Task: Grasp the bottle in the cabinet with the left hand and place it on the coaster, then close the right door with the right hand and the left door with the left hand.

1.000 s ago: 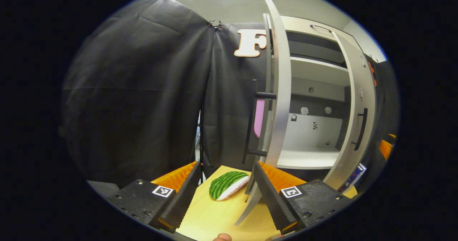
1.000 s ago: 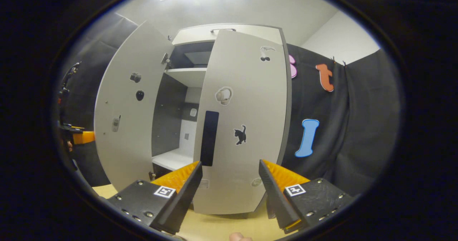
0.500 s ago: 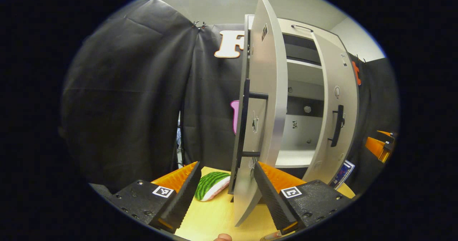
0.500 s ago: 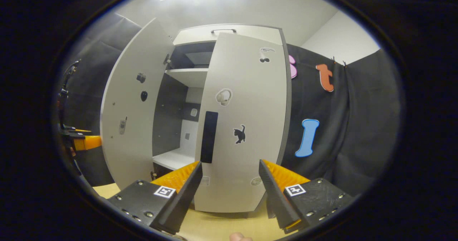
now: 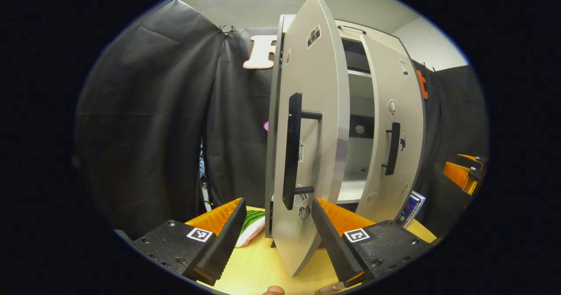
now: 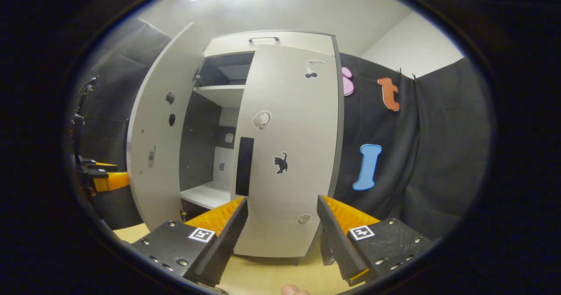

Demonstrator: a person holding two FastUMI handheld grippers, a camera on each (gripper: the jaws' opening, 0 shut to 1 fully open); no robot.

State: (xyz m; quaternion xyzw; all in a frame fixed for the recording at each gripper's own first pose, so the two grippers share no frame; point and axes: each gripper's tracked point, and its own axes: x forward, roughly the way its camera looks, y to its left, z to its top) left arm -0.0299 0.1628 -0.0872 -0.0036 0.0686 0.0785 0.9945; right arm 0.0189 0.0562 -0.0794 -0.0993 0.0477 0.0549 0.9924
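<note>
A: How far is the task now?

B: In the right gripper view, the right door (image 6: 287,154) looks almost closed, but a narrow gap at its left edge lets me see the shelf (image 6: 206,195) inside. So I judge this step as nearly done, not finished.

A: And the left door?

B: The left door (image 5: 311,154) stands about half open. In the left gripper view its outer face with the black handle (image 5: 292,150) turns toward the camera. This door is what remains.

A: What do the grippers hold?

B: Nothing. The left gripper (image 5: 277,233) has its fingers wide apart, and the lower edge of the left door stands between them; whether a finger touches it I cannot tell. The right gripper (image 6: 282,231) is also wide apart, in front of the right door, not gripping it.

A: Where is the bottle?

B: The part of the shelf I can see has no bottle on it. The coaster is not something I can make out, so I cannot confirm the placing. On the table (image 5: 258,264) lies a green striped thing (image 5: 252,227) beside the left door.
</note>
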